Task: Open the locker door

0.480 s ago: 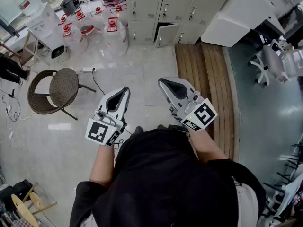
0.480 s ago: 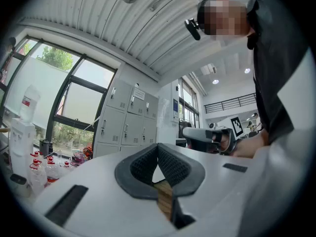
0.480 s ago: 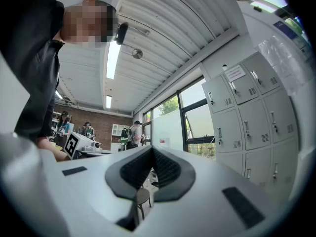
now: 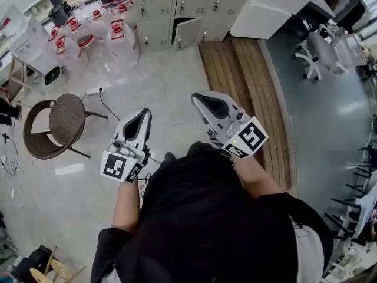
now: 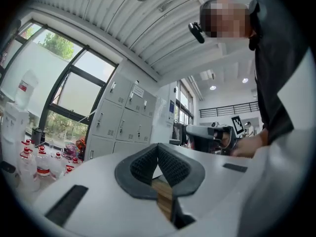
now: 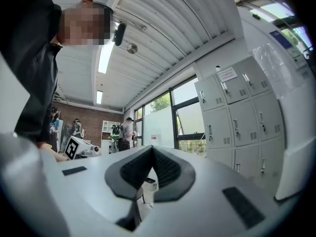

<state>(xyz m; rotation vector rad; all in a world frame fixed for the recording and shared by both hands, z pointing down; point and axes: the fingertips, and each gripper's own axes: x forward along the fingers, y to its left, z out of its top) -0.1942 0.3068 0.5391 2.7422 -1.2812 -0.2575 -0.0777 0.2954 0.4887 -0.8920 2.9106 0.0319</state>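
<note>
A bank of grey lockers stands at the far end of the floor; one lower door hangs ajar. The lockers also show in the left gripper view and in the right gripper view, still far off. My left gripper is held at waist height, well short of the lockers, shut with nothing between its jaws. My right gripper is beside it, a little further forward, also shut and empty. In both gripper views the dark pads meet at the tip.
A wicker chair stands at the left. Several water bottles and a white dispenser sit left of the lockers. A cable trails on the floor. At the right are a wooden platform, a white cabinet and an office chair.
The head view has shifted, so the lockers and chair sit further left in the picture. Both grippers stay shut and keep about the same pose.
</note>
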